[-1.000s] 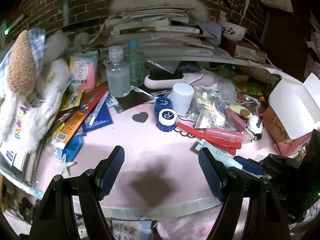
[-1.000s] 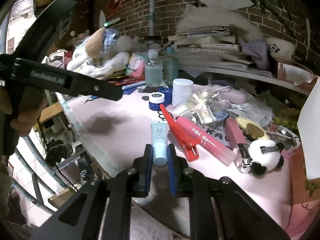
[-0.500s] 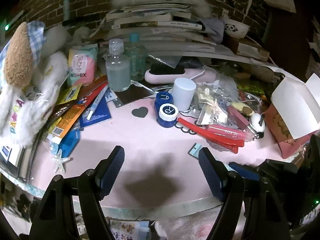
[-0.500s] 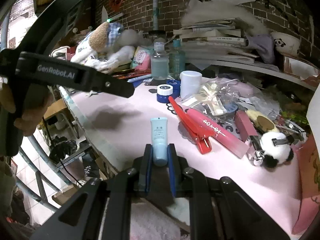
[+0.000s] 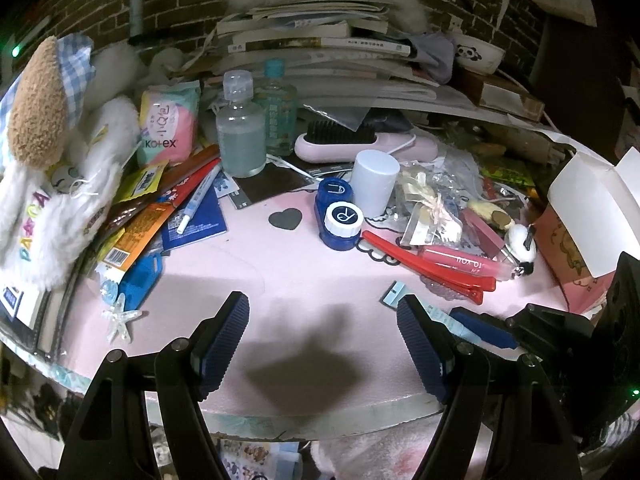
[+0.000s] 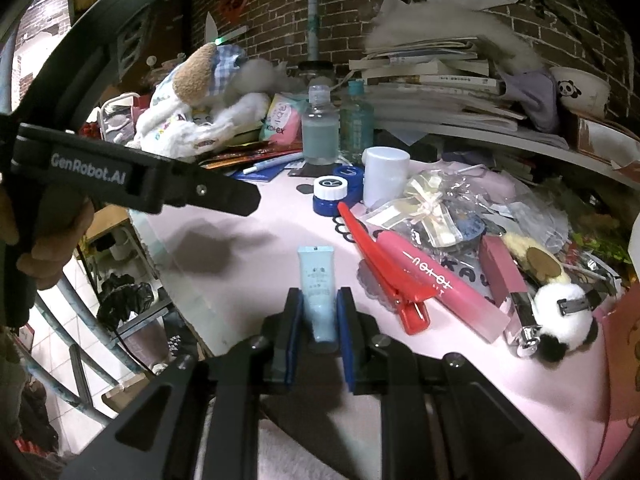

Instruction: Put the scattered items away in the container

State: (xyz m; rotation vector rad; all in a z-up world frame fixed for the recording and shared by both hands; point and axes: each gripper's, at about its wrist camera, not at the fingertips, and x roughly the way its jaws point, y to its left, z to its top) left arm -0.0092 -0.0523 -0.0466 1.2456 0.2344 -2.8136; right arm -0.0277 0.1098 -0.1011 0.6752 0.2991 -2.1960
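The right gripper (image 6: 318, 316) is clamping a pale blue tube (image 6: 317, 288) between its blue pads, the tube's flat crimped end pointing away from the camera. The left gripper (image 5: 322, 340) is standing wide with nothing between its fingers, hovering over the bare near part of the pink tabletop (image 5: 280, 280).

Compared with one second ago, the tube is sitting higher over the tabletop and is casting no contact shadow beneath it, while the red hair clip (image 6: 380, 264) just right of the tube is now appearing farther below and clear of it (the clip is lying untouched on the surface). The grip on the tube is unchanged across the interval. The left gripper is keeping its place and its opening.

This is indicating that pickup of the tube is complete and transport is beginning. The container, a pink box with white flaps (image 5: 580, 224), is standing to the right of the hair clip at the table's far right edge, flaps open. Remaining items near the clip (pink lip-gloss tube (image 6: 436, 280), panda clip (image 6: 560, 320), blue lens case (image 5: 338, 220)) are awaiting collection.
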